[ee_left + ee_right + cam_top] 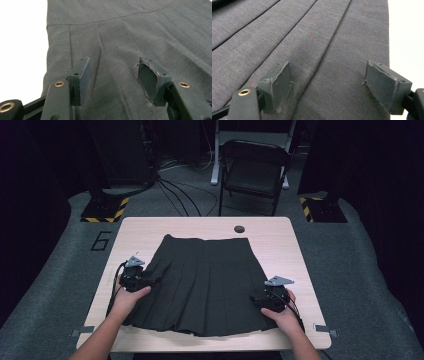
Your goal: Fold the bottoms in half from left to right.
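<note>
A: Skirt [205,285], dark grey, pleated. Lies flat on the desk [280,235], waistband at the far side, hem toward the person, hem close to the desk's near edge.

B: Left tool [150,281]?

A: At the skirt's left edge, about midway between waistband and hem. Left gripper view: jaws released, pads apart, pleated cloth showing in the gap [112,82], nothing pinched. One pad [147,80] is frayed at its edge.

B: Right tool [256,299]?

A: At the skirt's right edge, nearer the hem than the left one. Right gripper view: jaws spread wide over the pleats [324,75], released, no cloth between the pads [278,85].

B: Anything else against the skirt?

A: Round dark hole [239,229] in the desk just beyond the waistband. Folding chair [255,170] well beyond it, on the floor past the desk.
</note>
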Tool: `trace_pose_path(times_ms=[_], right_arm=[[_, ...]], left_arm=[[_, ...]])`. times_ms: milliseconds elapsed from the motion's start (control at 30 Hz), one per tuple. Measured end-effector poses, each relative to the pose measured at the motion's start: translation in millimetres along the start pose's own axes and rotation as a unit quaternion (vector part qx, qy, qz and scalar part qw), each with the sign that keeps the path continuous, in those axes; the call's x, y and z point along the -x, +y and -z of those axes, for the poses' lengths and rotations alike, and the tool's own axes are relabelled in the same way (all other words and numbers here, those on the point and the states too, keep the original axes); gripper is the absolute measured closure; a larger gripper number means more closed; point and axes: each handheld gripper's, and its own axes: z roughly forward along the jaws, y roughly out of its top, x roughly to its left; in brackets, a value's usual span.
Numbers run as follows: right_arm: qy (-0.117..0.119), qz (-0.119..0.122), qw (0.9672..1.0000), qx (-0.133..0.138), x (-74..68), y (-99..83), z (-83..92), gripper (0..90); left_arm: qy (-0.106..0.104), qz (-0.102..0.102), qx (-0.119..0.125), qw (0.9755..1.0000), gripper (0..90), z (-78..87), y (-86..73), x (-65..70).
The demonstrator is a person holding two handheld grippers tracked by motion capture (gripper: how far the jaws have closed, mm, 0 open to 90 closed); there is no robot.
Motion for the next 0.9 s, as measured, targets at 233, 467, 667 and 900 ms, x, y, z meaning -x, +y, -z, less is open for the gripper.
trace_pose_path(times_ms=[233,467,667,900], right_arm=[[0.001,-0.001,1.0,0.0,0.1,0.0,0.0,19.9],[0.001,0.0,1.0,0.0,0.1,0.0,0.0,20.0],[0.001,0.0,1.0,0.0,0.2,0.0,0.0,20.0],[0.001,-0.001,1.0,0.0,0.2,0.0,0.1,19.9]], left_arm=[[-0.003,-0.001,-0.005,1.0,45.9,0.0,12.1,0.6],[-0.007,0.004,-0.004,1.0,46.9,-2.4,21.9,0.2],[-0.005,0.015,0.001,0.9999,47.8,-6.9,29.8,-3.9],[0.004,0.032,0.003,0.9995,49.1,-14.1,39.9,-14.8]])
